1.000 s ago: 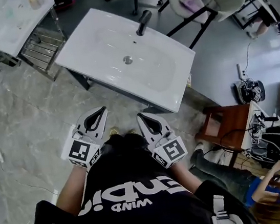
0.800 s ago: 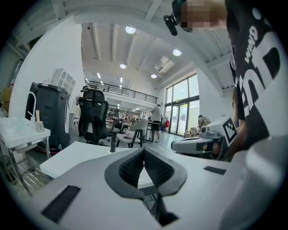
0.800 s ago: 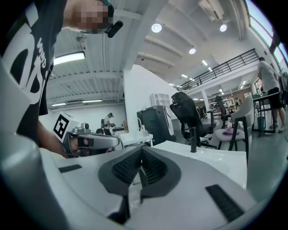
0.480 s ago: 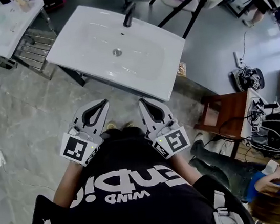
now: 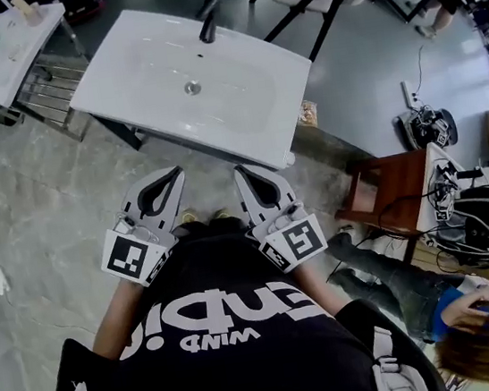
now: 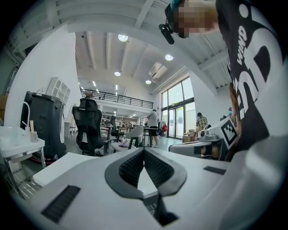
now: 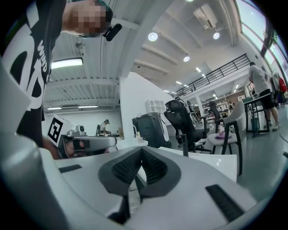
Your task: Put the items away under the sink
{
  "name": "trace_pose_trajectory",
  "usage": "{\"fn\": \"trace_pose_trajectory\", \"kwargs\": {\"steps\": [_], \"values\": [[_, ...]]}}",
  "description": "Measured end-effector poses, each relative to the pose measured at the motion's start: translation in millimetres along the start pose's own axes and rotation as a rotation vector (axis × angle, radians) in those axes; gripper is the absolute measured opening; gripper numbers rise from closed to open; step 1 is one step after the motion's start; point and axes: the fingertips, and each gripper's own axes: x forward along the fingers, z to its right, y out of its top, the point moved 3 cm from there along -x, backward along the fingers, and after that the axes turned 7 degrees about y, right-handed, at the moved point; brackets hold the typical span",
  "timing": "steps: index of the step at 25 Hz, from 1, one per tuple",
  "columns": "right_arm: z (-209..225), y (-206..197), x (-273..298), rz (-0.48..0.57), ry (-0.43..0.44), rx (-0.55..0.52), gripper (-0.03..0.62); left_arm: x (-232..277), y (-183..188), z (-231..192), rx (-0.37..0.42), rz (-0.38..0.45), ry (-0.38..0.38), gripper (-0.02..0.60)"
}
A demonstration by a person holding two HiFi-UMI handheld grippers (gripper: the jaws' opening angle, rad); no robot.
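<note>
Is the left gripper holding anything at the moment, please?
No, the left gripper has its jaws shut together with nothing between them.

Left tool [image 5: 173, 173], right tool [image 5: 241, 172] — closed, empty

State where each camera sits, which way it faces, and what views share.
Head view: on the head, steeply down at the white sink; black T-shirt, left gripper and right gripper show.
Left gripper view: rides that gripper, level along its shut jaws; T-shirt at right.
Right gripper view: likewise level, jaws shut; T-shirt at left.
Shared: both gripper views show the black office chair.
</note>
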Motion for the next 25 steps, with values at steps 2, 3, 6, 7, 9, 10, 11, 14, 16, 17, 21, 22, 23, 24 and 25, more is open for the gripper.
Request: {"fn": "trace_pose_trajectory", "kwargs": {"steps": [2, 3, 6, 7, 9, 10, 11, 14, 16, 17, 21, 22, 23, 24, 25], "values": [[3, 1, -3, 0.005, 0.004, 0.008, 0.017, 2, 0, 3, -0.021, 0.003, 0.005, 0.018], [5, 2, -4, 0.008, 0.006, 0.009, 0.017, 3, 0, 4, -0.033, 0.004, 0.007, 0.018], [8, 5, -4, 0.019, 0.013, 0.007, 0.017, 6, 2, 4, -0.041, 0.011, 0.013, 0.018], [9, 6, -3, 0.022, 0.016, 0.003, 0.017, 6, 2, 4, -0.038, 0.013, 0.016, 0.018], [10, 9, -3, 0.028, 0.022, -0.009, 0.017, 7, 3, 3, -0.034, 0.015, 0.02, 0.018], [10, 10, -2, 0.03, 0.026, -0.015, 0.017, 7, 3, 3, -0.032, 0.017, 0.021, 0.018], [10, 11, -2, 0.032, 0.031, -0.022, 0.017, 7, 4, 4, -0.03, 0.019, 0.022, 0.018], [10, 15, -2, 0.036, 0.047, -0.038, 0.018, 8, 6, 6, -0.022, 0.025, 0.022, 0.018], [11, 17, -3, 0.04, 0.052, -0.043, 0.017, 9, 8, 6, -0.019, 0.028, 0.025, 0.02], [12, 18, -4, 0.043, 0.053, -0.045, 0.017, 9, 9, 7, -0.017, 0.029, 0.027, 0.018], [11, 23, -4, 0.044, 0.061, -0.058, 0.017, 9, 11, 7, -0.008, 0.03, 0.032, 0.02], [11, 23, -4, 0.044, 0.063, -0.061, 0.017, 8, 11, 6, -0.008, 0.029, 0.033, 0.018], [10, 24, -4, 0.043, 0.064, -0.062, 0.017, 7, 11, 6, -0.008, 0.028, 0.034, 0.018], [10, 25, -4, 0.042, 0.065, -0.063, 0.017, 7, 12, 5, -0.009, 0.028, 0.034, 0.018], [9, 25, -4, 0.042, 0.066, -0.064, 0.017, 6, 12, 5, -0.01, 0.027, 0.035, 0.018]]}}
